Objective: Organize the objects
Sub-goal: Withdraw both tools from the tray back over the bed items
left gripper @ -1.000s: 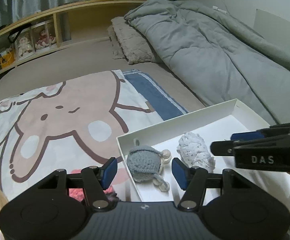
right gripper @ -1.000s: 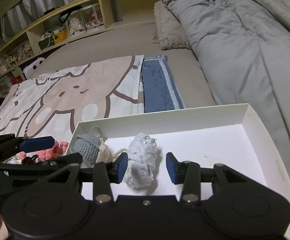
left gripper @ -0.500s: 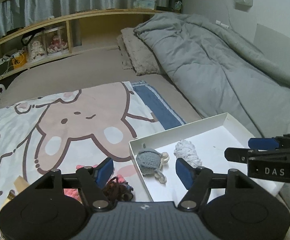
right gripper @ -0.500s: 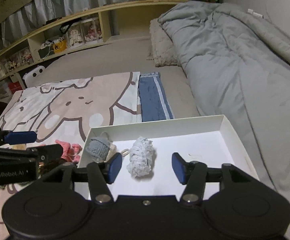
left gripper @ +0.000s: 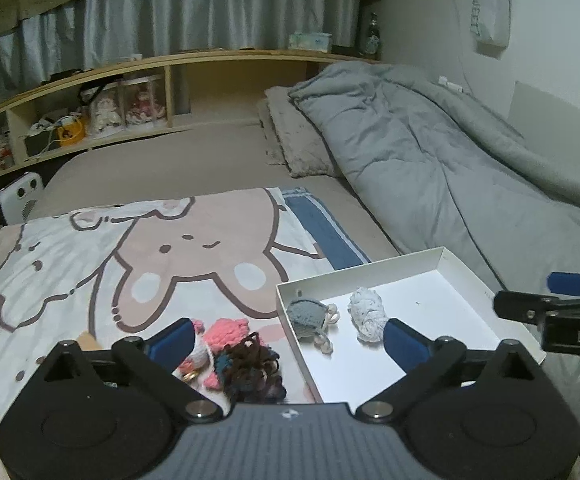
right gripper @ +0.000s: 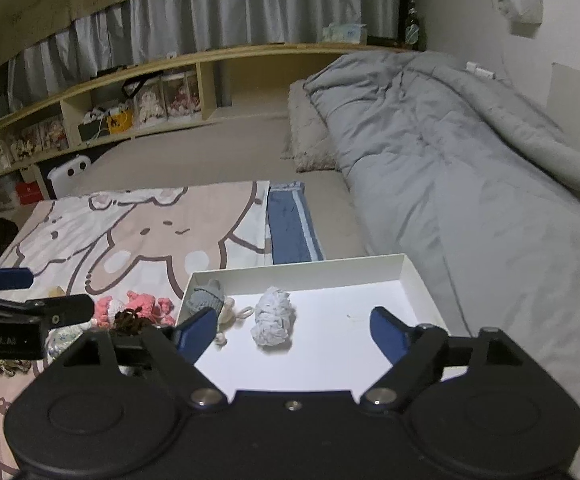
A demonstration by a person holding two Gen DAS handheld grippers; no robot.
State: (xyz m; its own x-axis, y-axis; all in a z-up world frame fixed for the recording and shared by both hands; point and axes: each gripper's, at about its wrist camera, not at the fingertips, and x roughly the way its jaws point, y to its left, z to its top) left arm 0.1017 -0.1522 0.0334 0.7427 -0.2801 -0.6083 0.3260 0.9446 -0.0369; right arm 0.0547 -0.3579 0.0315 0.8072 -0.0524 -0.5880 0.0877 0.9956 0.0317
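A white shallow box (left gripper: 441, 258) (right gripper: 301, 270) lies on the bed. In it lie a grey crocheted piece (left gripper: 305, 315) (right gripper: 209, 298) and a white knitted bundle (left gripper: 365, 314) (right gripper: 273, 316). Left of the box, on the bunny blanket, lie a pink crocheted toy (left gripper: 226, 330) (right gripper: 140, 304) and a dark brown yarn piece (left gripper: 252, 362) (right gripper: 130, 318). My left gripper (left gripper: 288, 342) is open and empty, raised over the pile and the box's left edge. My right gripper (right gripper: 291, 330) is open and empty above the box.
A bunny-print blanket (left gripper: 130, 248) covers the near bed. A folded blue towel (right gripper: 290, 224) lies beyond the box. A grey duvet (left gripper: 449, 152) and a pillow (left gripper: 293, 140) fill the right side. Wooden shelves (left gripper: 90, 108) with boxes run along the back.
Both grippers have pulled back and up from the box and opened wider. The white bundle and the grey piece stay in the box. The pink and brown pieces have come into view.
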